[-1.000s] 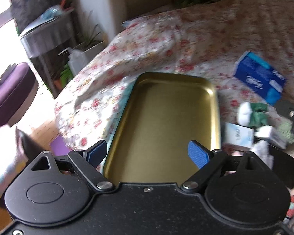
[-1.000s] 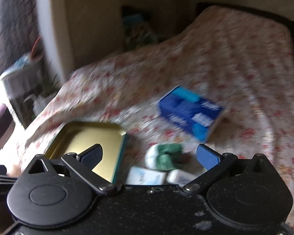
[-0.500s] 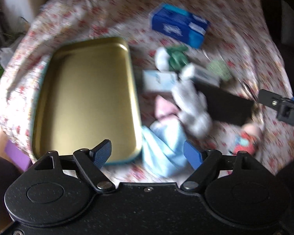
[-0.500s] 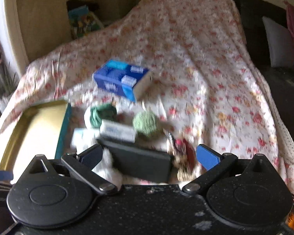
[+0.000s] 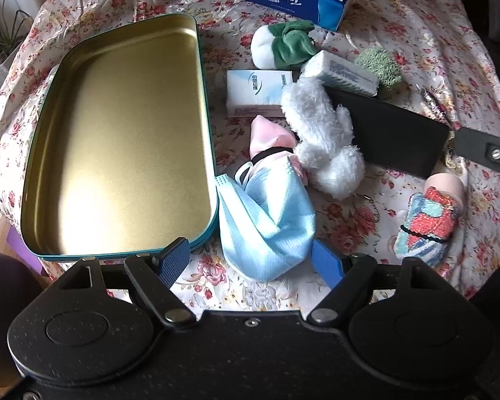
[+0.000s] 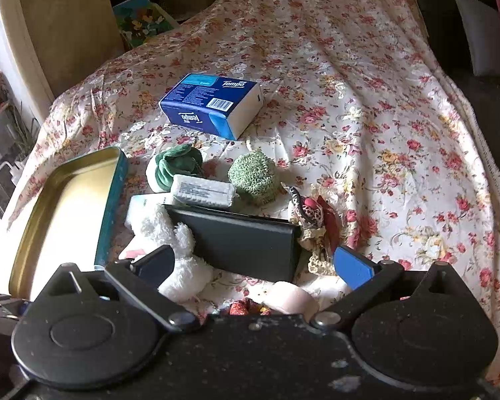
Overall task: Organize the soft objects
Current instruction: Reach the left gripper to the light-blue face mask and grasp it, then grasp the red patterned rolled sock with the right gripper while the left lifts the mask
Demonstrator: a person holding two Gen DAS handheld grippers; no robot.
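**Left gripper hanging over the face mask, tin waiting empty**

The left gripper (image 5: 250,260) is pointing steeply down at the pale blue face mask (image 5: 266,220), its jaws apart and not yet pressing on it; the right gripper (image 6: 253,263) is hovering over the pile with jaws wide and nothing in them. The mask is lying on the flowered bedspread (image 6: 366,100), just beside the tin tray (image 5: 116,133), its upper end touching the pink sock (image 5: 266,133).

The risks, as I judge them: the thin mask is likely to bunch with the bedspread, so the jaws may be pinching cloth too; its ear loops could be dragging the sock along; one finger is sitting close to the tray's rim and might be knocking it.

Counting: one tray, one mask, one white plush toy (image 5: 323,140), one green-and-white plush (image 5: 283,46), one knitted green ball (image 6: 253,173), one striped sock (image 5: 426,223), one blue tissue box (image 6: 213,103), one black case (image 6: 246,243), two small white packs.
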